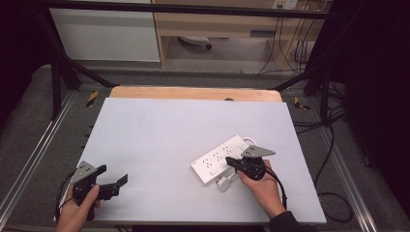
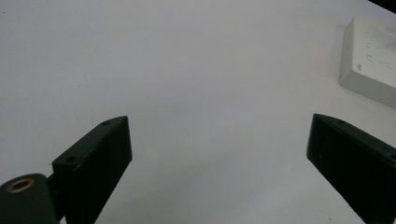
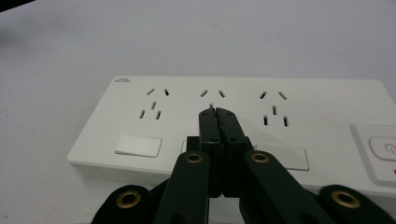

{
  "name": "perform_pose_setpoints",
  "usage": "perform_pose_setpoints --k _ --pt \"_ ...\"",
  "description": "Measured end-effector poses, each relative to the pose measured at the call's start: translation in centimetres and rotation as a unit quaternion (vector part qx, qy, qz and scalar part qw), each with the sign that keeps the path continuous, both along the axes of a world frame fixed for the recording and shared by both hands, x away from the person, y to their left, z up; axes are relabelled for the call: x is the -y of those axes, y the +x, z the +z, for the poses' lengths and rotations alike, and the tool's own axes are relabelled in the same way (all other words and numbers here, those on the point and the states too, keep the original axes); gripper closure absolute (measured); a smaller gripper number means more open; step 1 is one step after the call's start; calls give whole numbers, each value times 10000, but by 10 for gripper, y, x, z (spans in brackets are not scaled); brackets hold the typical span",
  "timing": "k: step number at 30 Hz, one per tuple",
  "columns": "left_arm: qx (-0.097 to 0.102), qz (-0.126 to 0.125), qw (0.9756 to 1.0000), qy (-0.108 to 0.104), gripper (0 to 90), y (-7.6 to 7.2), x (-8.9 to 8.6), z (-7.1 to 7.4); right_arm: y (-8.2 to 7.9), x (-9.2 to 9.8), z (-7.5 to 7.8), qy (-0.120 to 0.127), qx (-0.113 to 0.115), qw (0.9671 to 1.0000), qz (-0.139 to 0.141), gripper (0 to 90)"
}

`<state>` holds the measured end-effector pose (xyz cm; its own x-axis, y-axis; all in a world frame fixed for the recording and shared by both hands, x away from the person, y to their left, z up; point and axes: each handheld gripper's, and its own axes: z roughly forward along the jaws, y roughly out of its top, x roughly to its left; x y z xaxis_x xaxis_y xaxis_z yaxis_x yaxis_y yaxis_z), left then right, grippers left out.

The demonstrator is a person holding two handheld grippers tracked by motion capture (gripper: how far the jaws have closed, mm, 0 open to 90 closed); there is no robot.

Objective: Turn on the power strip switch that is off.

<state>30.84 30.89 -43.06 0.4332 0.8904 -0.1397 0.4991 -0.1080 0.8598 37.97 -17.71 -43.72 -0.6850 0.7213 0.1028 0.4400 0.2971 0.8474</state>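
The left tongs (image 1: 113, 181) rest near the front left corner of the counter (image 1: 159, 125), held in the person's left hand (image 1: 80, 205), their jaws released and standing wide with nothing between them. They lie well apart from the work. Further right, toward the counter's near right side, lies the white power strip (image 1: 223, 157), set at a slant with its sockets facing up. A small white plug (image 1: 223, 183) sits just beside its near edge. The right tongs (image 1: 231, 163), in the right hand (image 1: 261, 186), are clenched tight, jaws together and empty, their tip resting at or just over the strip's near edge.

The step in hand looks like pressing or prodding on the strip with the closed tip, perhaps toward one of the flat covers along its front. The next move likely calls for a small, steady push straight onto the chosen spot, without sliding the strip.

The left gripper view catches a corner of the power strip (image 2: 369, 65) far off past the spread jaws. The right gripper view brings the power strip (image 3: 327, 102) close: three socket groups, the flat covers (image 3: 138, 145), and a power button (image 3: 385, 149) at one end. The plug and both hands are plain from the high view.
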Motion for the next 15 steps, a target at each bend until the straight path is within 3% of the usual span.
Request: perform_pose_setpoints --k 15 --pt "-12 -7 10000 -1 66 0 0 0 5 -1 -5 -95 -15 9999 -56 900"
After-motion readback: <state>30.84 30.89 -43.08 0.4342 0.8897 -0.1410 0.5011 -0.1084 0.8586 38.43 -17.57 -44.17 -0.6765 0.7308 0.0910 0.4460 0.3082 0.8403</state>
